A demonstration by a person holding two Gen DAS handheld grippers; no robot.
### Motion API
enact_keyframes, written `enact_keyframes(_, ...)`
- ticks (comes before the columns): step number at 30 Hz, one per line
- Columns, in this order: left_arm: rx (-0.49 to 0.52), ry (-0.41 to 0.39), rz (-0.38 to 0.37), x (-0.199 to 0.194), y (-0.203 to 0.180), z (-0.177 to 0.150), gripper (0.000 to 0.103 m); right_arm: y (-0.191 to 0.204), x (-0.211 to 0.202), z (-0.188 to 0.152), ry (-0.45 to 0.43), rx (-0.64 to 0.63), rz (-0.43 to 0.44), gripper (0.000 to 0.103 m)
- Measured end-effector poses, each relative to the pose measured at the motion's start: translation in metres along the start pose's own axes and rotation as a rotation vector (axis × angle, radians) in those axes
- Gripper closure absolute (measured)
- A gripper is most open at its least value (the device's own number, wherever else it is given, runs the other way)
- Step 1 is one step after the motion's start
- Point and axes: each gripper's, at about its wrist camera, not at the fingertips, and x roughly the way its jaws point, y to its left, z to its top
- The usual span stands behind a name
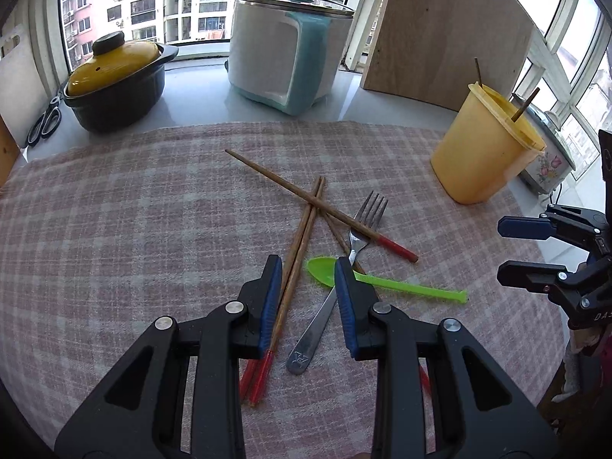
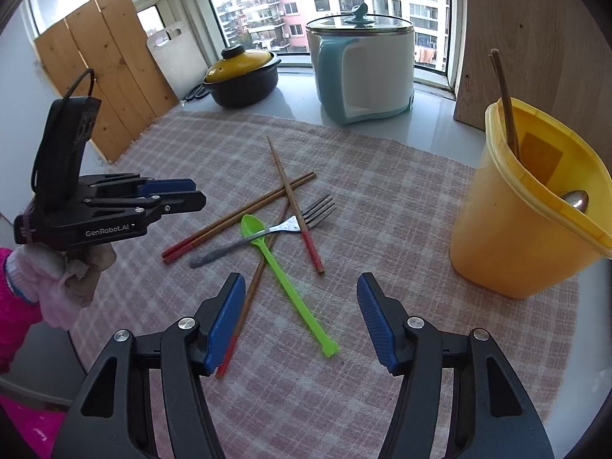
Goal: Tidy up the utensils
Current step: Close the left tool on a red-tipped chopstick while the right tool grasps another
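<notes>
Several red-tipped wooden chopsticks, a metal fork and a green plastic spoon lie crossed in a pile on the checked cloth. A yellow cup at the right holds chopsticks and a metal spoon. My left gripper is open, just above the pile over a chopstick pair and the fork handle. My right gripper is open and empty, right of the pile near the green spoon's handle.
A yellow-lidded dark pot, a white and teal cooker and scissors stand at the back by the window. Wooden boards lean at the sides. The checked cloth covers the counter.
</notes>
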Motion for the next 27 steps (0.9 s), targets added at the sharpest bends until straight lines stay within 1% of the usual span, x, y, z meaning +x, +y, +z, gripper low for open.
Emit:
enact_keyframes(2,-0.004,0.011,0.006,0.008,0.004,0.001,0.075,0.000,0.008,0.006,0.012,-0.009,0.000,0.049)
enact_keyframes(5,-0.013,0.031,0.010,0.020,0.011,0.004,0.075,0.000,0.022,0.016,0.038,-0.013,0.010,0.062)
enact_keyframes(9,0.002,0.059,0.017,0.034,0.015,0.007,0.075,0.000,0.039,0.029,0.068,-0.029,0.011,0.066)
enact_keyframes(11,0.017,0.072,0.024,0.038,0.016,0.007,0.075,0.000,0.047,0.036,0.082,-0.035,0.010,0.071)
enact_keyframes(18,0.074,0.100,0.035,0.049,0.012,0.009,0.075,0.007,0.070,0.054,0.120,-0.076,0.017,0.076)
enact_keyframes(21,0.094,0.104,0.055,0.051,0.010,0.009,0.080,0.010,0.080,0.059,0.137,-0.090,0.019,0.081)
enact_keyframes(27,0.110,0.112,0.056,0.056,0.011,0.010,0.080,0.014,0.091,0.067,0.156,-0.110,0.025,0.082)
